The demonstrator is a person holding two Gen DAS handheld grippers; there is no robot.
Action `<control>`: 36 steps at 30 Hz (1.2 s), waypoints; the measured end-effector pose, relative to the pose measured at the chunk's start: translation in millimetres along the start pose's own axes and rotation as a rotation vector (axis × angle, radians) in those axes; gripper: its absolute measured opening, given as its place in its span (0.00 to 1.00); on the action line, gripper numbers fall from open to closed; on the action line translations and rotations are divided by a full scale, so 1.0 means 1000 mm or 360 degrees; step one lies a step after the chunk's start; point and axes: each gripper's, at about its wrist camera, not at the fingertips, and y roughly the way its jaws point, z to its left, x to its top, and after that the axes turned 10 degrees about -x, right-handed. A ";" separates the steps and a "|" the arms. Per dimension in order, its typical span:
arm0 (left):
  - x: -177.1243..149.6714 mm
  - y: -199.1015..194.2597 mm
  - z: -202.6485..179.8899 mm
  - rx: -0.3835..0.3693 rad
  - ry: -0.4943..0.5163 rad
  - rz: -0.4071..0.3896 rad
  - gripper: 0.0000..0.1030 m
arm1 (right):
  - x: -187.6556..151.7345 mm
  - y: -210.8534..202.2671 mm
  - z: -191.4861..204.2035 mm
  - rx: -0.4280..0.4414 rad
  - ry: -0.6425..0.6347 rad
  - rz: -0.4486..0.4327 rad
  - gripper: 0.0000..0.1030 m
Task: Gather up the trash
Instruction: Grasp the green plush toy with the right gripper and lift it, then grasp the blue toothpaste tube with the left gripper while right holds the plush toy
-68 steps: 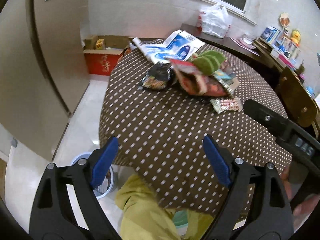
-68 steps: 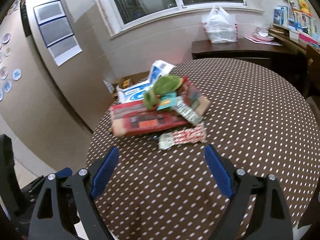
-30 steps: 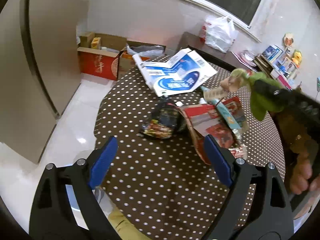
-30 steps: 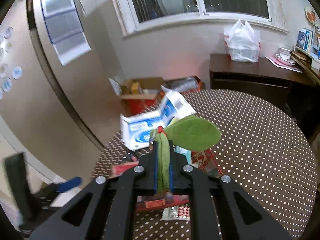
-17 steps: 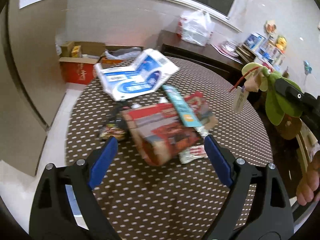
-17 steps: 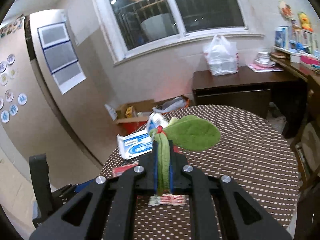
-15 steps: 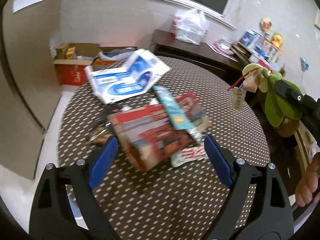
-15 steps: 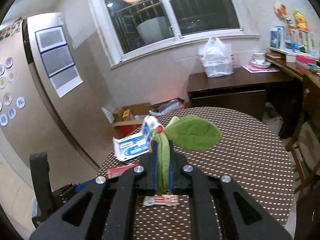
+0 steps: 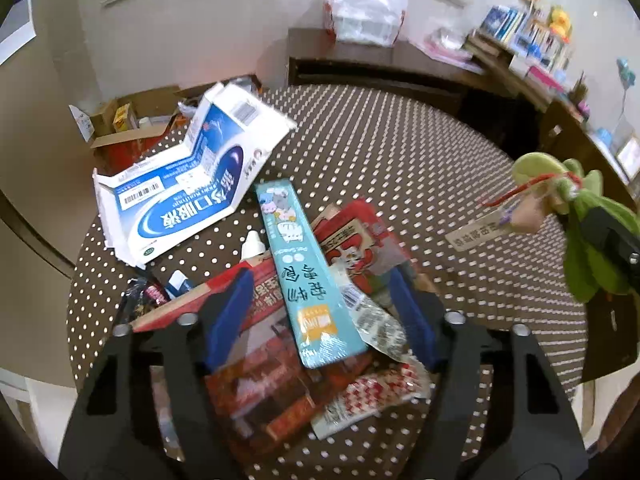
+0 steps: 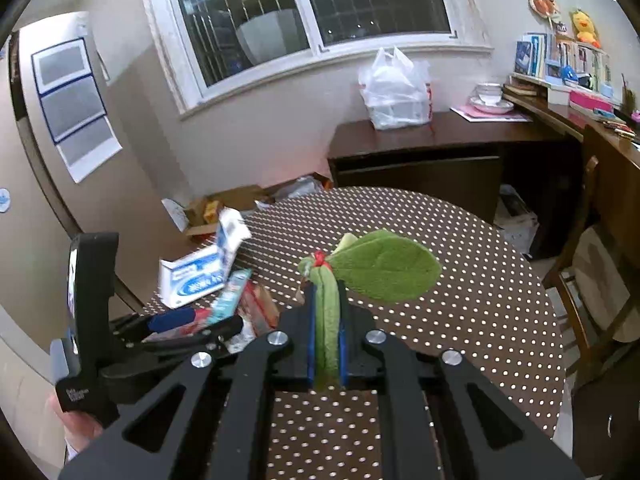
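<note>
The left gripper (image 9: 320, 312) has moved in over the wrapper pile and its jaws are closing, now straddling the teal snack box (image 9: 304, 276) at centre frame without pressing it. The right gripper (image 10: 326, 340) stays clamped on a green plush leaf toy (image 10: 380, 264), held above the dotted tablecloth (image 10: 480, 320) at right of the pile

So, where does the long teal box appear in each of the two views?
Left wrist view: the long teal box lies low in the centre, on top of the red packets, between the closing jaws.
Right wrist view: left of centre, small.
Shared landmark: the blue-and-white carton just behind it.
</note>
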 end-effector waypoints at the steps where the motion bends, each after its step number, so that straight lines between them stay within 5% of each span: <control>1: -0.001 0.003 0.002 0.0024 0.0005 0.0015 0.60 | -0.002 0.002 -0.001 -0.0006 0.0002 0.0005 0.08; 2: -0.001 0.004 0.001 0.0041 0.0020 0.0007 0.60 | -0.004 0.003 -0.002 -0.0007 0.0003 0.0009 0.09; 4: -0.002 0.002 -0.001 0.0105 0.0026 0.0001 0.30 | -0.007 0.004 0.000 -0.0011 -0.0010 0.0014 0.08; 17: -0.011 -0.026 -0.008 0.0081 0.0047 -0.0035 0.27 | -0.016 -0.015 0.008 0.0012 -0.0012 -0.0012 0.08; 36: -0.032 -0.135 -0.016 0.0118 0.0128 -0.0322 0.27 | -0.024 -0.076 0.039 0.0121 -0.0045 -0.0132 0.09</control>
